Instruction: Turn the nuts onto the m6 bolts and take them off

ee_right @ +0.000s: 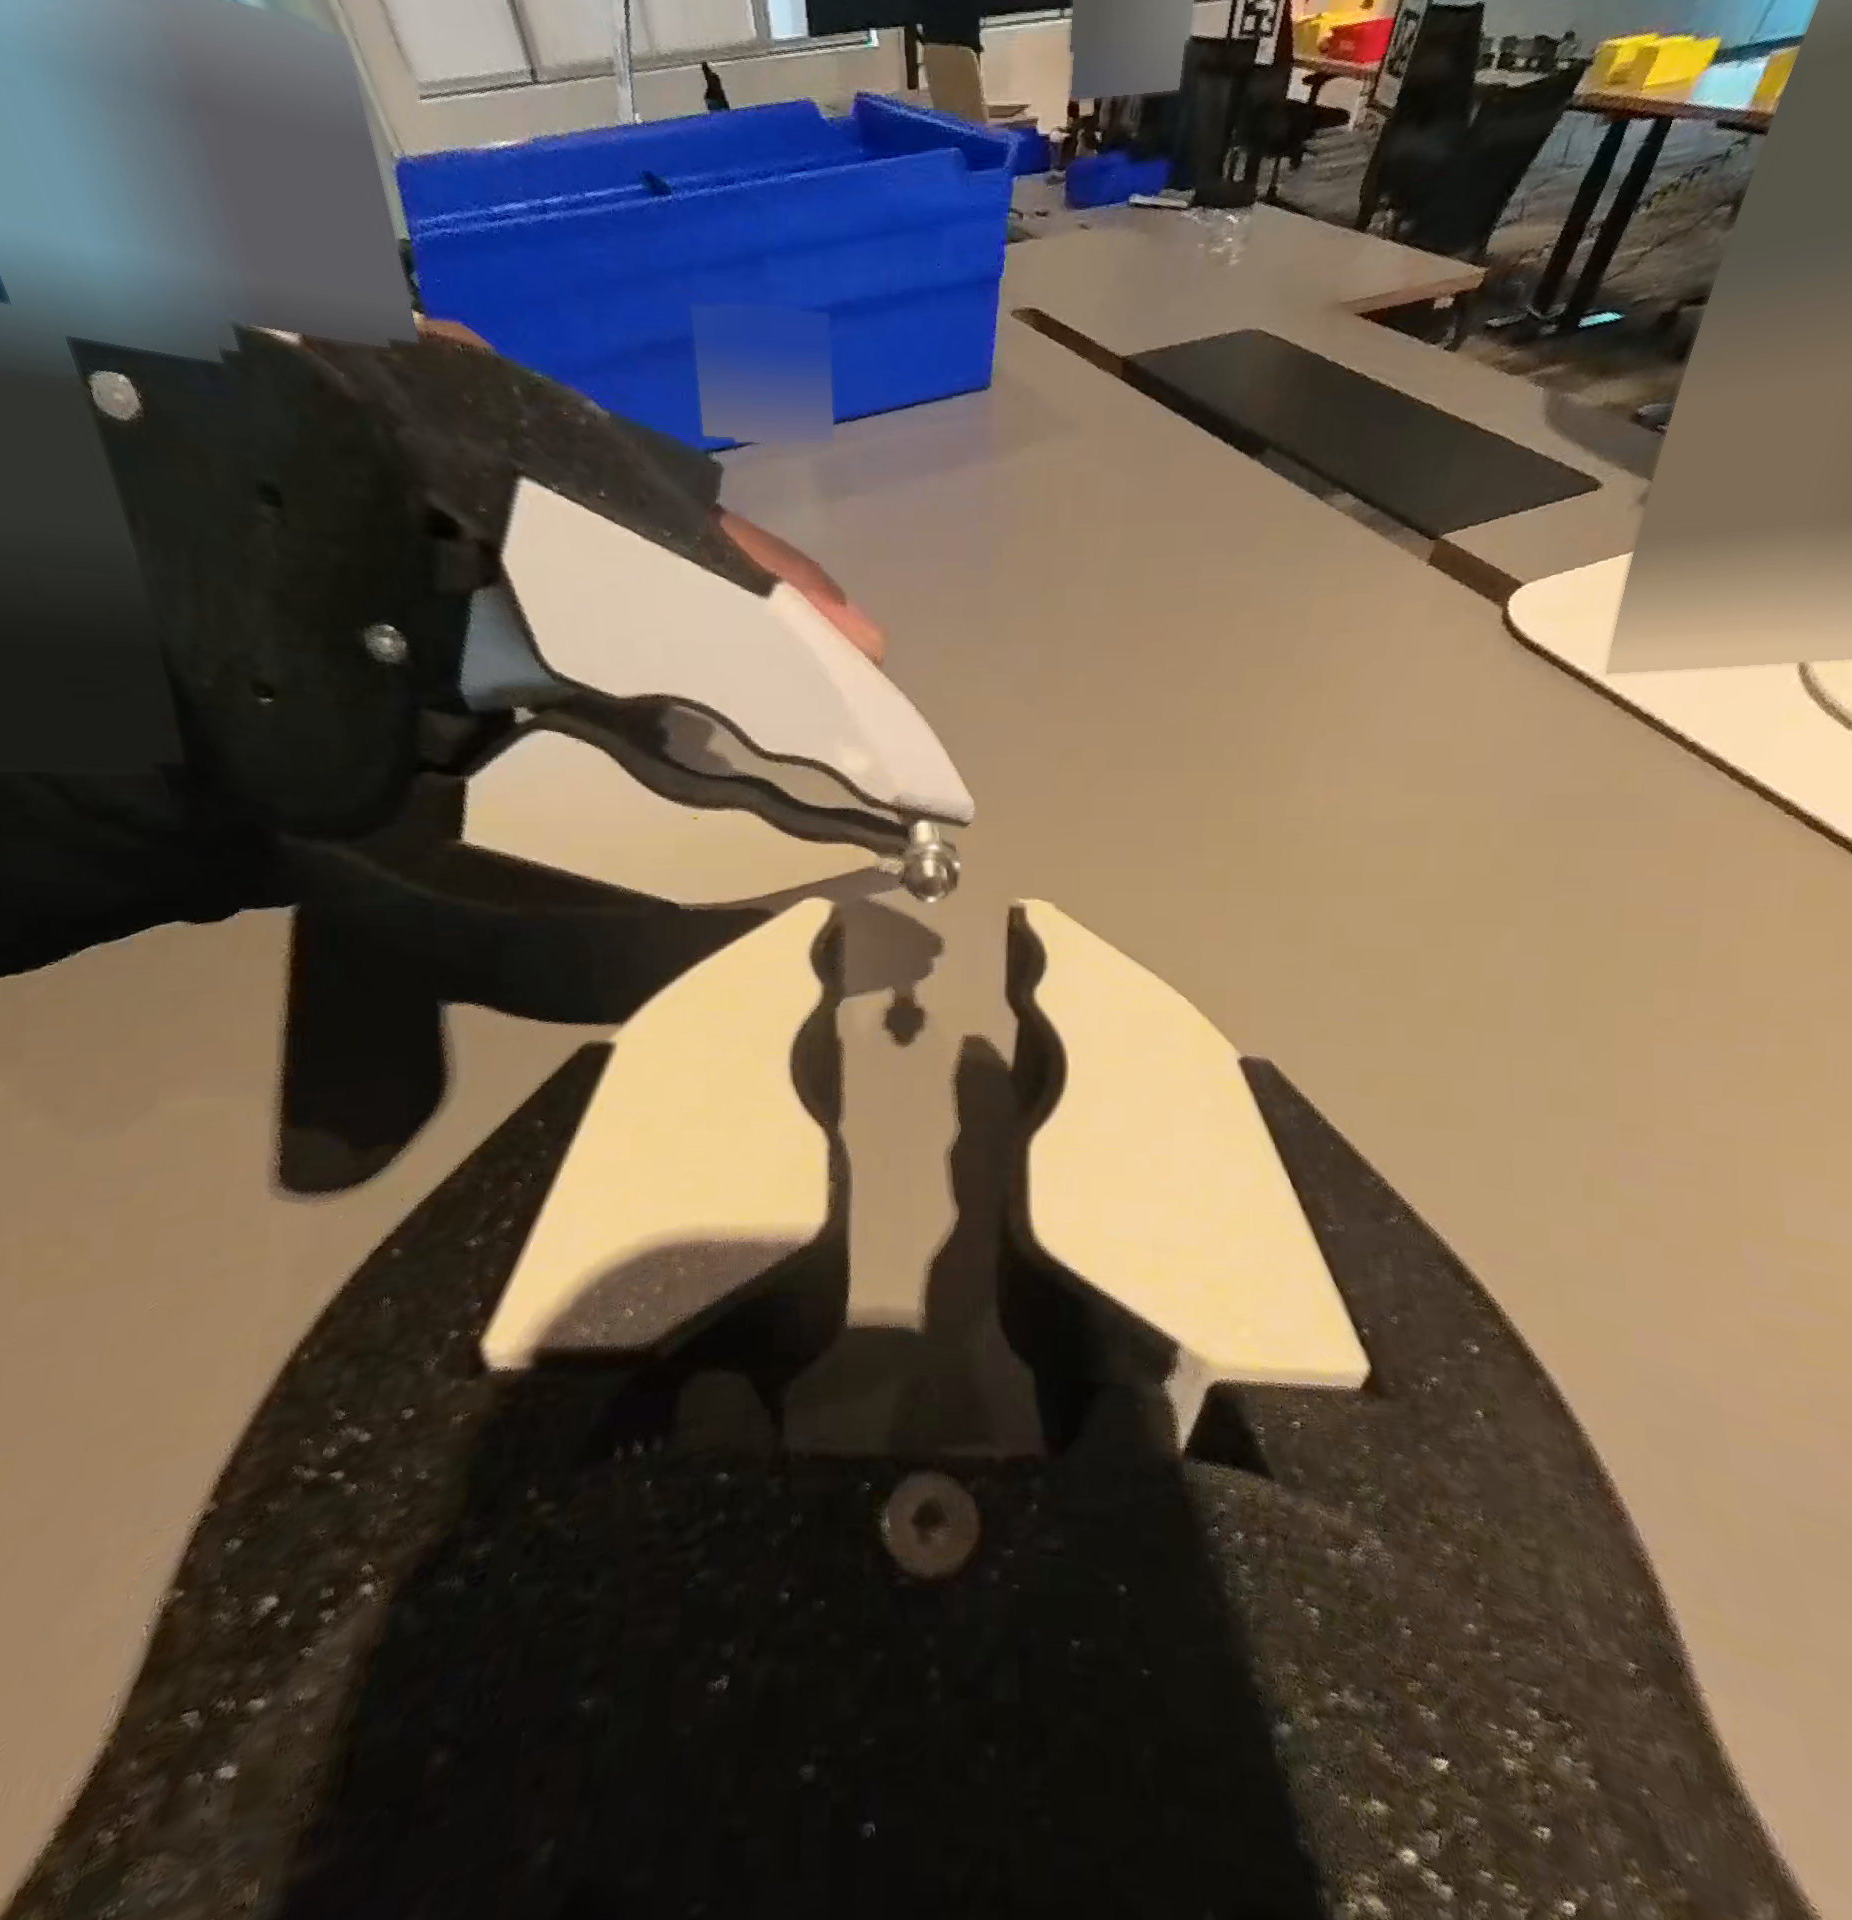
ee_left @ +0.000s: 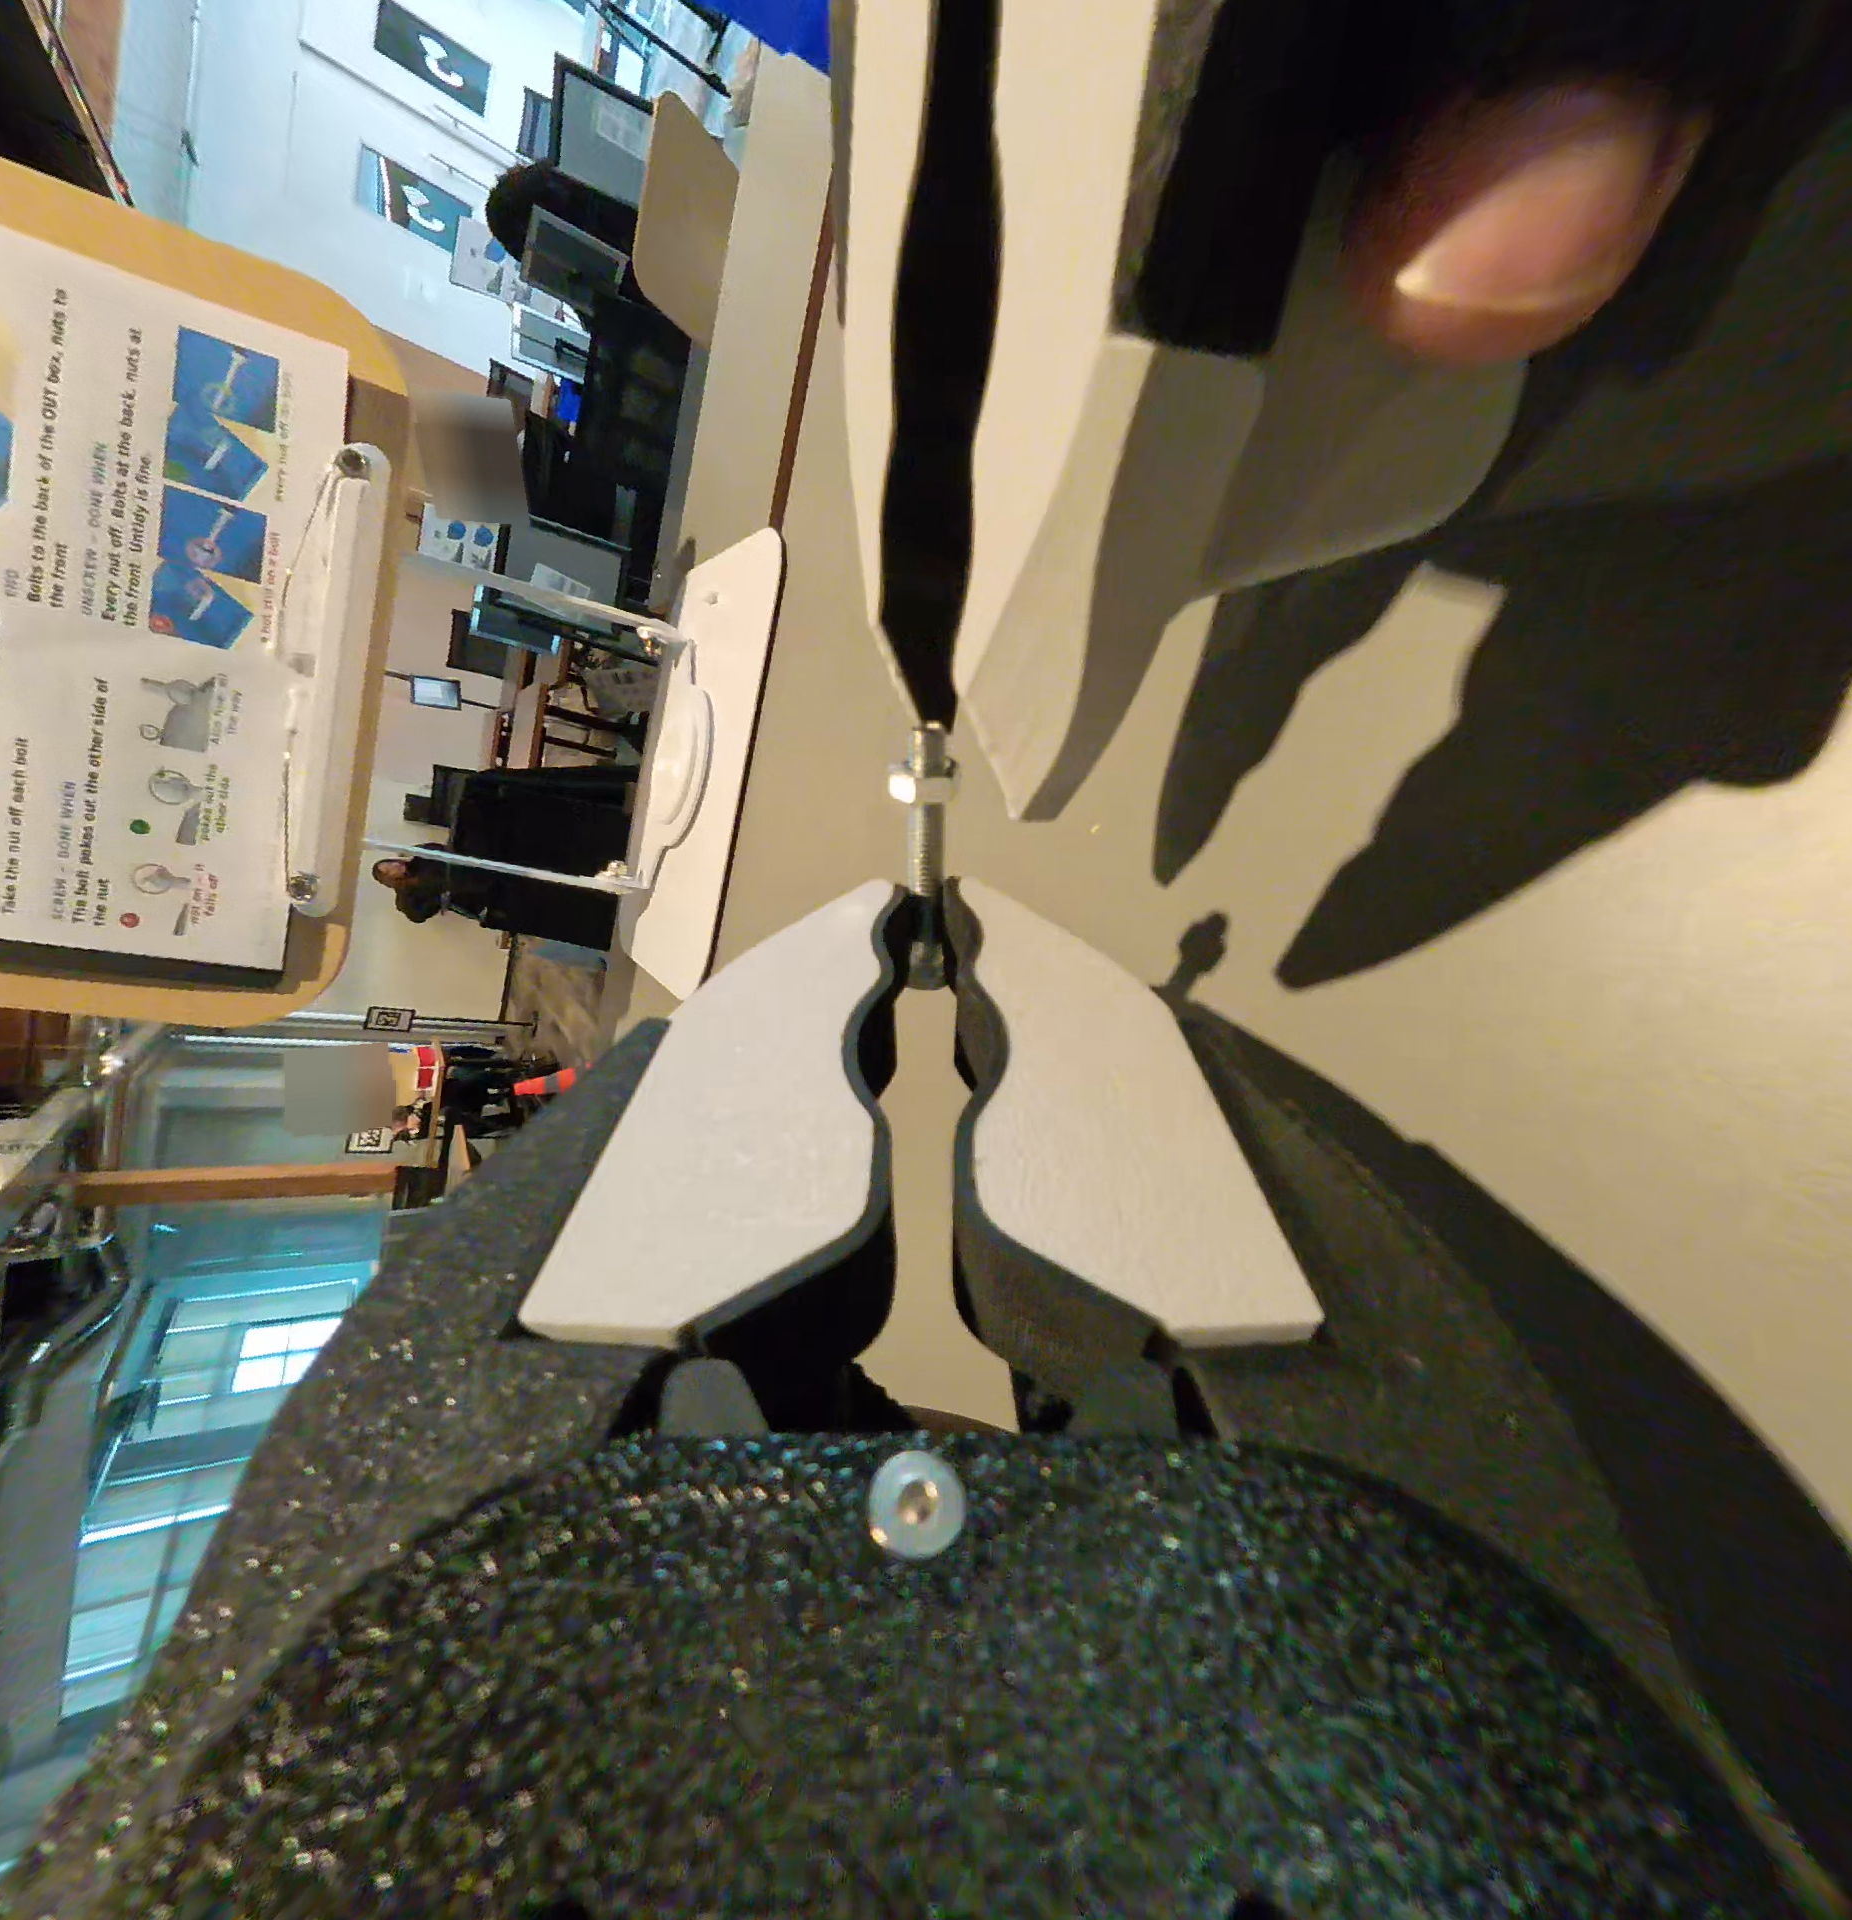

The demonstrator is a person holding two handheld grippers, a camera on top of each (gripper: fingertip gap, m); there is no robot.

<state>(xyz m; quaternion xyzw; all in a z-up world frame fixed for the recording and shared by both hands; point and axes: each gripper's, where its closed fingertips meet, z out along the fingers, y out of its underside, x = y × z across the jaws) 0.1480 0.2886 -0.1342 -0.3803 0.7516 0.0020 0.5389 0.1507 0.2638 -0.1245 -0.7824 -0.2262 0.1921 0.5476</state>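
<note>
My left gripper (ee_left: 927,906) is shut on a steel bolt (ee_left: 924,844), gripped near its head, with the threaded shaft pointing away from me. A hex nut (ee_left: 922,781) sits on the thread close to the free end. My right gripper (ee_right: 927,916) is open, and its fingertips stand just short of the nut (ee_right: 930,868), one on each side. In the left wrist view the right gripper (ee_left: 984,764) comes in from the top, and one dark fingertip (ee_left: 932,707) is at the bolt's end. In the right wrist view the left gripper (ee_right: 937,831) reaches in from the left above the grey table (ee_right: 1265,831).
A blue bin (ee_right: 714,239) stands at the back of the table. A black mat (ee_right: 1348,426) lies at the right, with a white board (ee_right: 1680,717) beside it. An instruction sheet on a wooden board (ee_left: 153,623) stands at the table's far side. A thumb (ee_left: 1504,239) rests on the right gripper. Left and right tips are no more than a few centimetres apart.
</note>
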